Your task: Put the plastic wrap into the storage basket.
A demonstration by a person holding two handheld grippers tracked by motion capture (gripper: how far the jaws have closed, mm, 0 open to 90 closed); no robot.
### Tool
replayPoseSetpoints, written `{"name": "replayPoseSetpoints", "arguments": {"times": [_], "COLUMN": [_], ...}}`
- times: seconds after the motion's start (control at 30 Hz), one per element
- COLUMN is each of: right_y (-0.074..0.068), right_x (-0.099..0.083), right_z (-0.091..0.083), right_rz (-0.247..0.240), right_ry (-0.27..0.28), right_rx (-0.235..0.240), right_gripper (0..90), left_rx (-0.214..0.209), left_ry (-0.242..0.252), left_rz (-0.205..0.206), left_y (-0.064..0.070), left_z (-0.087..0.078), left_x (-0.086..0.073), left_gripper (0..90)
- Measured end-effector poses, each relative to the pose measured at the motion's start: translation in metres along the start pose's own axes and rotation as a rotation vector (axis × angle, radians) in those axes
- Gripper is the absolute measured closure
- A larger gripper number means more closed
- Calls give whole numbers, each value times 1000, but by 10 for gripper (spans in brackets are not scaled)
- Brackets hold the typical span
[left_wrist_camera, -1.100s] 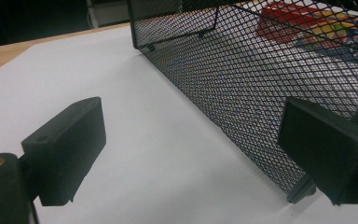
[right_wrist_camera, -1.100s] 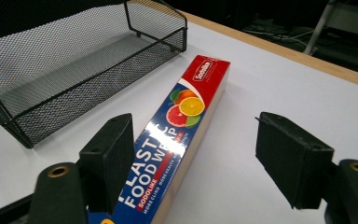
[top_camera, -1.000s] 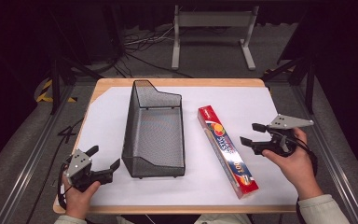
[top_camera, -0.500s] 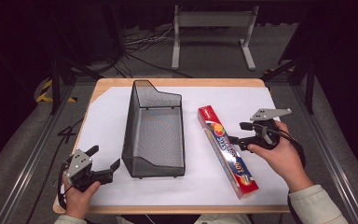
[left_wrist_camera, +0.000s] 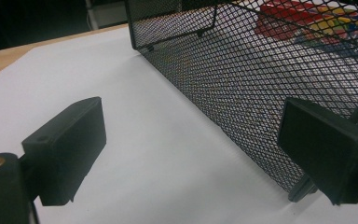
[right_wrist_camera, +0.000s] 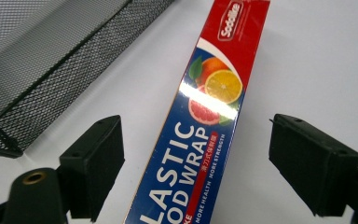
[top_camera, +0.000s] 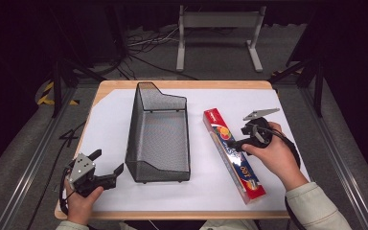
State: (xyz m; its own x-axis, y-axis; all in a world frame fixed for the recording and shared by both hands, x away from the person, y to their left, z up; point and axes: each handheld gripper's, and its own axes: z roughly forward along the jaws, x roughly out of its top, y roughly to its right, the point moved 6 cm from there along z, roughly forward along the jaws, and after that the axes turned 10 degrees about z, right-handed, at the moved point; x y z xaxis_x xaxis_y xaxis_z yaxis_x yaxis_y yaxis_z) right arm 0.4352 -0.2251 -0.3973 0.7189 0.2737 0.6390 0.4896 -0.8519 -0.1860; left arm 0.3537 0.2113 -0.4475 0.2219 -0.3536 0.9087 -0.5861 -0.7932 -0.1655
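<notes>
A long red and blue plastic wrap box (top_camera: 232, 154) (right_wrist_camera: 205, 116) lies flat on the white table cover, right of a black wire mesh basket (top_camera: 159, 134) (left_wrist_camera: 256, 70). My right gripper (top_camera: 235, 143) (right_wrist_camera: 196, 163) is open just above the box's middle, one jaw on each side of it, not touching. My left gripper (top_camera: 106, 167) (left_wrist_camera: 191, 144) is open near the table's front left corner, beside the basket's near left corner, with nothing between its jaws.
The white cover (top_camera: 115, 120) lies on a wooden table (top_camera: 182, 85). A metal stand (top_camera: 218, 28) and cables are on the floor beyond the far edge. Bare cover shows left of the basket and right of the box.
My right gripper has moved left from the table's right side and come over the plastic wrap box. The left gripper has stayed put.
</notes>
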Motion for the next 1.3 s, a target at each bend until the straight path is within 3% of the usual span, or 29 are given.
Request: {"name": "replayPoseSetpoints", "arguments": {"times": [0.27, 0.67, 0.83, 1.13, 1.3], "right_y": [0, 0, 1, 0, -2], "right_x": [-11, -25, -32, -38, -43], "right_z": [19, 39, 49, 55, 57], "right_rz": [53, 75, 71, 93, 101], "right_ry": [-51, -131, -162, -203, -227], "right_rx": [6, -20, -74, -94, -107], "right_gripper": [151, 122, 169, 177, 240], "left_rx": [3, 11, 13, 13, 12], "left_ry": [-2, -7, -10, -13, -14], "left_rz": [5, 4, 10, 16, 17], "left_y": [-1, -1, -1, -1, 0], "left_z": [0, 1, 1, 1, 1], "left_x": [0, 0, -1, -1, -1], "left_gripper": [87, 89, 92, 92, 92]}}
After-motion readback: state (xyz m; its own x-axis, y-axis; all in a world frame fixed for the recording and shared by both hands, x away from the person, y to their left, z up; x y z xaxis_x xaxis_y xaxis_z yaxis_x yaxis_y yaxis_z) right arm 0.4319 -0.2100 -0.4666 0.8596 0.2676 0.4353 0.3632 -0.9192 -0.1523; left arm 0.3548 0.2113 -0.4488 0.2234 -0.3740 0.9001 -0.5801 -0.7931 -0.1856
